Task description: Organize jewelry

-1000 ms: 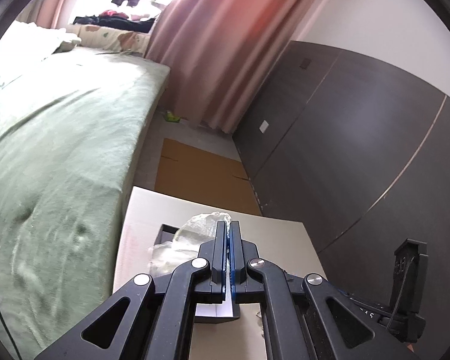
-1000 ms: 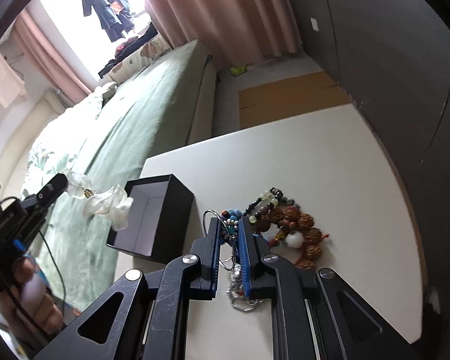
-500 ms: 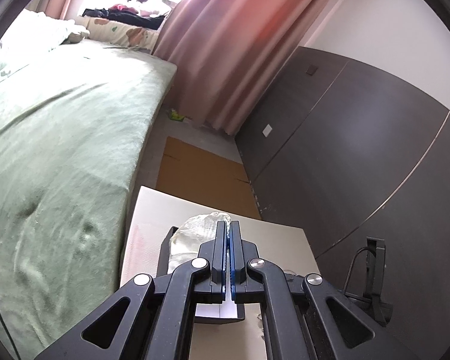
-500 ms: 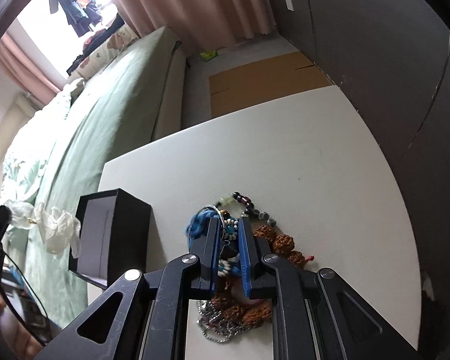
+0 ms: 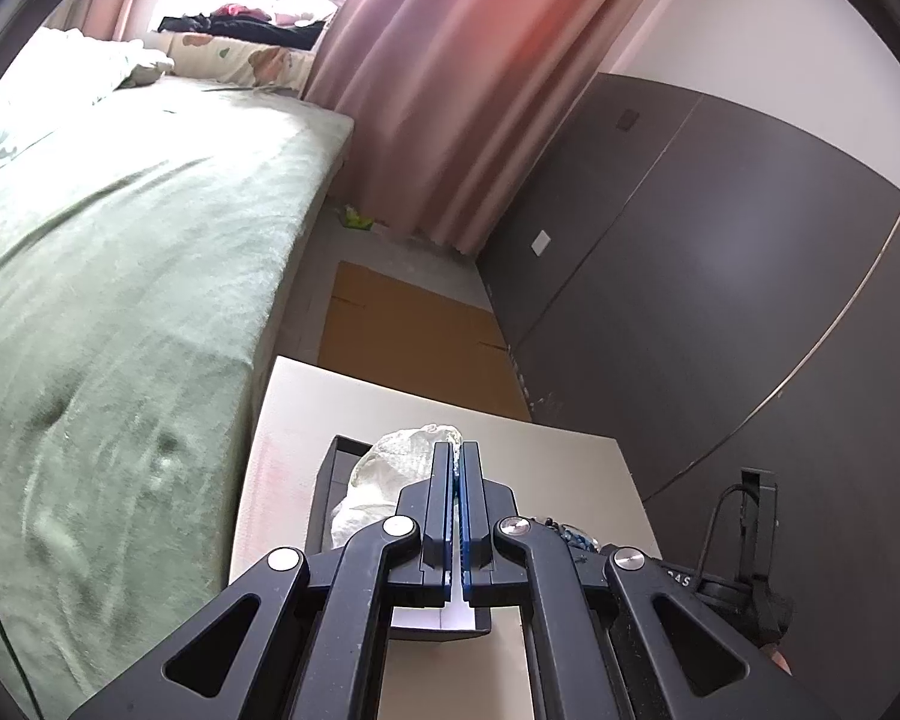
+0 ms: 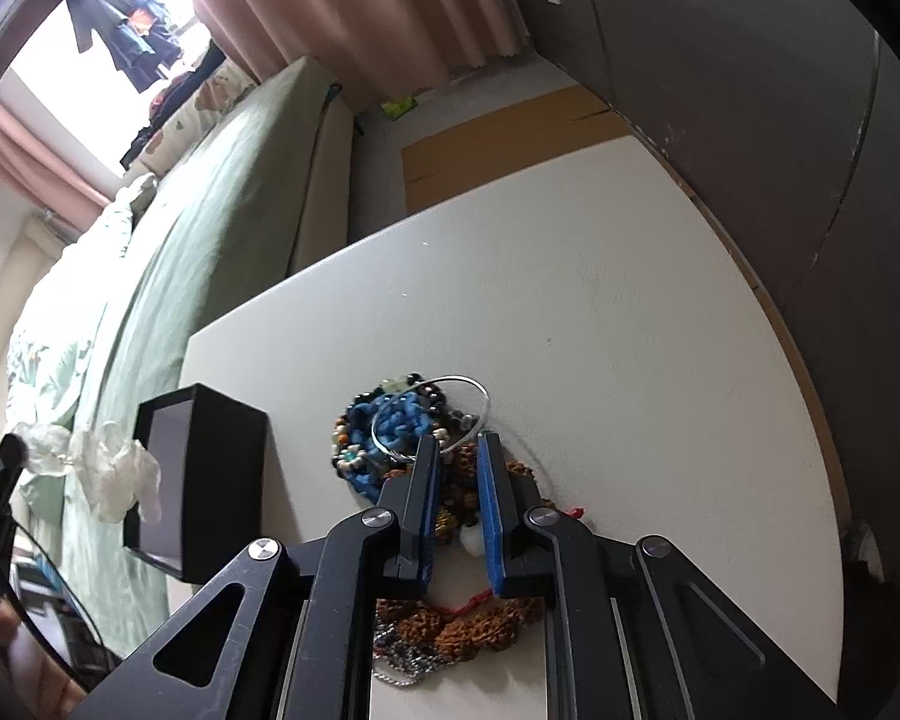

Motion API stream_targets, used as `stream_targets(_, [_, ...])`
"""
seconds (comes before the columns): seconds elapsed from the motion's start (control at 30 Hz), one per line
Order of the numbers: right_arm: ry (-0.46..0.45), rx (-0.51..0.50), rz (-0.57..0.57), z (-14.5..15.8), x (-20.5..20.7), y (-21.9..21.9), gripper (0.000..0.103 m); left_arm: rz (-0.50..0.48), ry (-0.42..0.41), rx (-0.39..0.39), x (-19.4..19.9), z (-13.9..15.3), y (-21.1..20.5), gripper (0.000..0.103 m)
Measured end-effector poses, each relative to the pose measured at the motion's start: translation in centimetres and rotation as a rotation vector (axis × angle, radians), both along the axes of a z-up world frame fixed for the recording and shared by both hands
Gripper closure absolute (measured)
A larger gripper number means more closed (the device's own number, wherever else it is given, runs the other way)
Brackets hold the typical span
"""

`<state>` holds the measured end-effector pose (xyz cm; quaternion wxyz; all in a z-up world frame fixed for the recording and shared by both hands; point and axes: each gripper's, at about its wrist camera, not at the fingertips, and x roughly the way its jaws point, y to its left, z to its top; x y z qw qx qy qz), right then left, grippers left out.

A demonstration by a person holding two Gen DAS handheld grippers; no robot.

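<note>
The right gripper sits low-centre in its view with a narrow gap between its jaws, poised over the jewelry pile but not pinching anything that can be made out. Off at the left edge, the left gripper is clamped shut on a crumpled plastic bag above the black box. Looks like the picking step; next it probably needs to single out one piece, maybe the silver bangle, and close on it.

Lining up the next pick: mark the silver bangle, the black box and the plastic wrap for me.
silver bangle (image 6: 471,383): right wrist view, far arc of the ring.
black box (image 6: 225,480): right wrist view, its outer side wall.
plastic wrap (image 6: 117,477): right wrist view, crumpled bulk hanging beside the box.
</note>
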<state>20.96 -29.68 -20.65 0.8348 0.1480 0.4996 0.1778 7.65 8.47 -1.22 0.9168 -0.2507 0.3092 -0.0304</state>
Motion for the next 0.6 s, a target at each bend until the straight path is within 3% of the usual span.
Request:
stream_targets(0.1, [0.004,0.03,-0.023,0.1,0.6,-0.7,0.087,0.003,-0.001,0.0,0.0,0.1,0.1,0.103])
stream_targets(0.23, [-0.002,0.051,-0.032,0.3,1.4,-0.7,0.066,0.006,0.001,0.002,0.0,0.1,0.1,0.103])
stream_targets(0.37, [0.022,0.048,-0.015,-0.3,2.0,0.1,0.063,0.005,0.006,0.004,0.2,-0.1,0.1,0.103])
stream_targets(0.43, [0.031,0.034,-0.007,-0.6,2.4,0.5,0.046,0.002,0.008,0.005,0.2,-0.2,0.0,0.103])
stream_targets(0.5, [0.044,0.023,-0.007,-0.9,2.5,0.9,0.039,0.0,0.007,0.005,0.2,-0.1,0.0,0.103])
stream_targets(0.6, [0.062,0.001,0.002,-1.4,2.7,1.5,0.039,-0.002,0.006,0.008,0.1,-0.1,0.0,0.103])
